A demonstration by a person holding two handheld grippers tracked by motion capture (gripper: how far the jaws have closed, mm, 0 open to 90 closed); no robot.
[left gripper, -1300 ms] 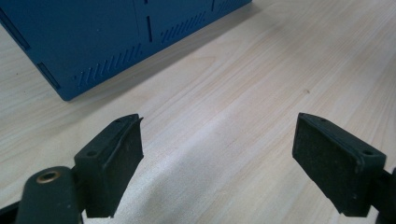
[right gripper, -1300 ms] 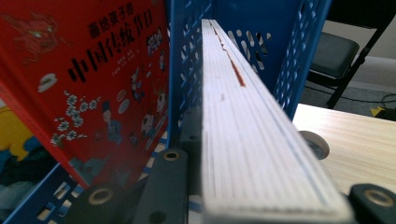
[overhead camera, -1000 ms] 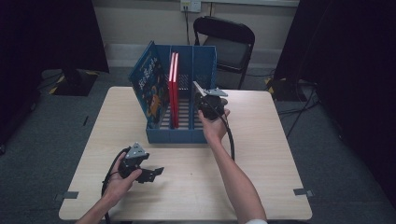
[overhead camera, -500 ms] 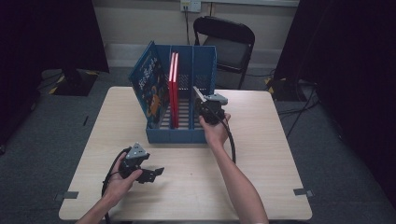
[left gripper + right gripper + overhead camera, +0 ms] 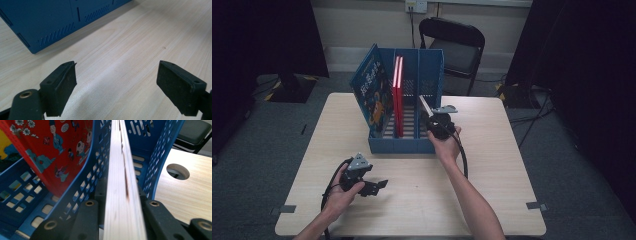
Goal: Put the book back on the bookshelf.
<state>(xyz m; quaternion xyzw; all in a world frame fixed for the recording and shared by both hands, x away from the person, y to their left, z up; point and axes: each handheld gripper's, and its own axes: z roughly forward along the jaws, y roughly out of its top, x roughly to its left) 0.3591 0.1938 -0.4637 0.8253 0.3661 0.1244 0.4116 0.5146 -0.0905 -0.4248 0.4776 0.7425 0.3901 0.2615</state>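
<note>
A blue slotted file rack [image 5: 402,144] stands mid-table. A blue picture book [image 5: 371,92] leans in its left slot and a red book [image 5: 398,90] stands upright in the middle one. My right gripper [image 5: 433,116] is at the rack's front right corner, shut on a thin book [image 5: 424,105] that slants up over the right slot. In the right gripper view the book's white page edge [image 5: 122,182] runs between the jaws, the red book [image 5: 57,152] to its left. My left gripper [image 5: 379,186] rests low over the table's front left, open with nothing in it [image 5: 117,72].
The rack's blue wall [image 5: 50,22] lies ahead of the left gripper across bare wood. A round cable hole [image 5: 178,171] is in the table right of the rack. A black folding chair [image 5: 457,45] stands behind the table [image 5: 502,165].
My right gripper with the thin book has shifted slightly down in the high view, toward the rack's front. The left gripper has stayed put.
</note>
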